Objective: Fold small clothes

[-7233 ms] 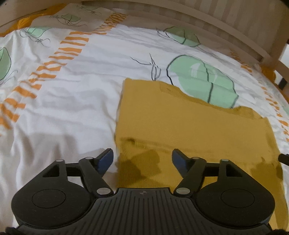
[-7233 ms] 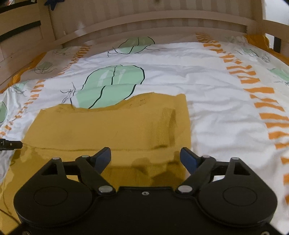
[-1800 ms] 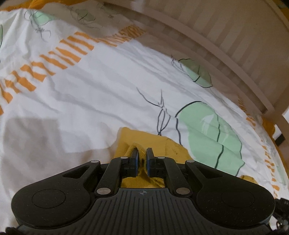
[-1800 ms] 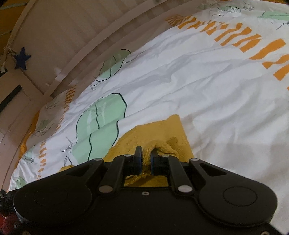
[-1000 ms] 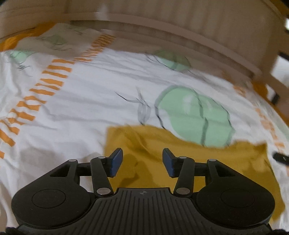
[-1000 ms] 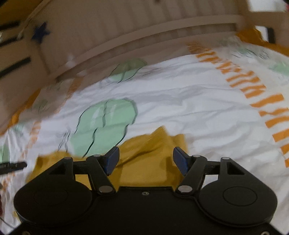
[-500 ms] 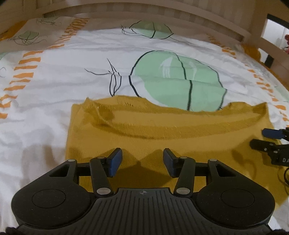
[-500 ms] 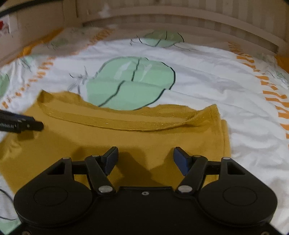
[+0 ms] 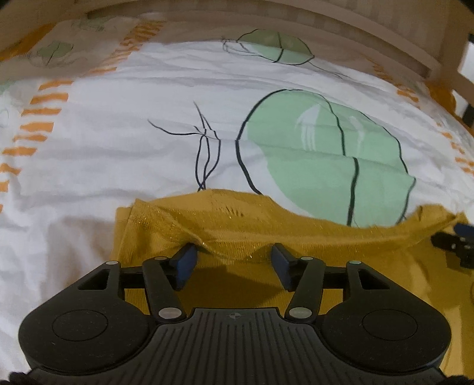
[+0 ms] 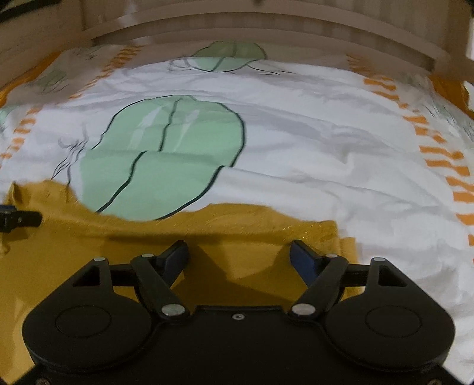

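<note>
A mustard-yellow knit garment (image 9: 237, 231) lies folded flat on the bed, its far edge slightly rumpled. My left gripper (image 9: 234, 260) is open and empty, low over the garment's left part, with a raised fold of cloth between its fingers. In the right wrist view the same garment (image 10: 237, 237) fills the lower left. My right gripper (image 10: 240, 257) is open and empty over the garment's right end. The right gripper's tip shows at the right edge of the left wrist view (image 9: 453, 240); the left gripper's tip shows at the left edge of the right wrist view (image 10: 20, 219).
The bed has a white sheet (image 9: 118, 148) printed with green leaves (image 9: 326, 154) and orange dashes. A slatted wooden headboard (image 10: 266, 26) runs along the far side. Bare sheet lies to the right of the garment (image 10: 385, 207).
Both grippers held the garment's near edge, carried it to the far edge and let go. In the last half second both moved forward and lower over the folded garment, jaws open.
</note>
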The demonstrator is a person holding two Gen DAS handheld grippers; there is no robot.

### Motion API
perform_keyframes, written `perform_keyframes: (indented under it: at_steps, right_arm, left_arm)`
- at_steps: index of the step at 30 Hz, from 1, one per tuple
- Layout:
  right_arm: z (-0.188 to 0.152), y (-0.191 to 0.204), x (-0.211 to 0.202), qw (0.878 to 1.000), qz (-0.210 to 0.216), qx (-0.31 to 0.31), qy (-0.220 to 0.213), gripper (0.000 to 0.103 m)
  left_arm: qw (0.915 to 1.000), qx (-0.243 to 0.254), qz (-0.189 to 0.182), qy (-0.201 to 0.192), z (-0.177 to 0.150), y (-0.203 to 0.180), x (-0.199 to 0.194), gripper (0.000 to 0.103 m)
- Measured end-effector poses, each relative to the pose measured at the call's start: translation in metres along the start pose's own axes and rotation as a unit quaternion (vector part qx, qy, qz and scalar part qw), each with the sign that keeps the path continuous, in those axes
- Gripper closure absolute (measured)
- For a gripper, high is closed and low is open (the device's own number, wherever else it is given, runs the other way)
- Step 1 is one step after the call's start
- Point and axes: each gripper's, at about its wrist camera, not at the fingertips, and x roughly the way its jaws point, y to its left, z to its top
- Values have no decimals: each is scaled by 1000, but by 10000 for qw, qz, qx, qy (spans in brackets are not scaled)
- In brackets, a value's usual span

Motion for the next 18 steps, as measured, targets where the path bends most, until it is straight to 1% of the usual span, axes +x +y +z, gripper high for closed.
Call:
perform_keyframes:
  at_steps: [4,9,12,16,18]
  right_arm:
    - [2,-6,4,9997,-14,232,55,24]
    - [11,-13,6,9981,-23,613,83,24]
    - [11,-18,1,9969,26,784,0,24]
    - [5,-25,-20,9958,92,890,-185,24]
    - [0,-30,-33,9948,185,965,-266,23]
  left_arm:
    - [9992,-397,-40,85,8,9,5,48]
    - [9980,-630,80,-6,23,11,1,48]
    - [9975,-687,122,-149,27,11,-11,47]
    - [9973,-667,63,-284,26,6,-33,47]
    - [9973,-648,-39,-347,23,1,-46,47]
